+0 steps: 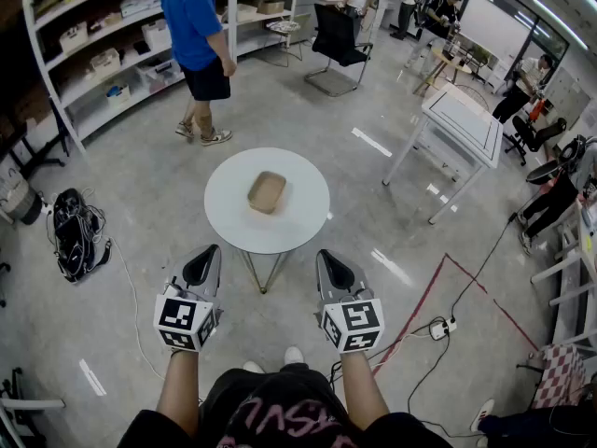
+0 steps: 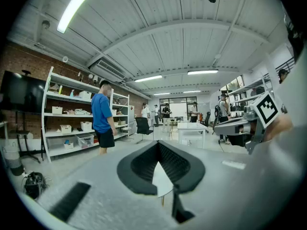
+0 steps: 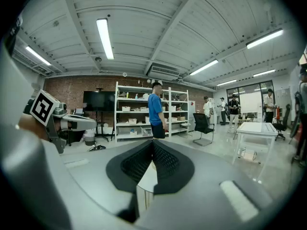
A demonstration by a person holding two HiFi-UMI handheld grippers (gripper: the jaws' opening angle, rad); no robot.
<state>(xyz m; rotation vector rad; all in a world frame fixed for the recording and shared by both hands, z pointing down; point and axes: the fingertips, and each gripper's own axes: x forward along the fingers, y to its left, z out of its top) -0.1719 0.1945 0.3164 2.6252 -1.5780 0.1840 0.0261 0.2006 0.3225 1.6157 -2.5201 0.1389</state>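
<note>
Bright, even indoor light from ceiling tubes [image 3: 104, 37]. One tube [image 2: 76, 6] blown out to white. Polished floor [image 1: 373, 143] shows pale streak reflections. Shadows soft, weak.

Head view sharp at centre, lines bent toward edges. Both gripper views fisheye with black corner vignette. Left gripper [image 2: 158, 147] and right gripper [image 3: 152, 145] bodies soft, out of focus near lens. Far room sharper. Rear glass wall [image 3: 252, 102] overexposed.

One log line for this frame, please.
left gripper: shut, empty, short of round table | right gripper: shut, empty | cardboard tray: on table, untouched
</note>
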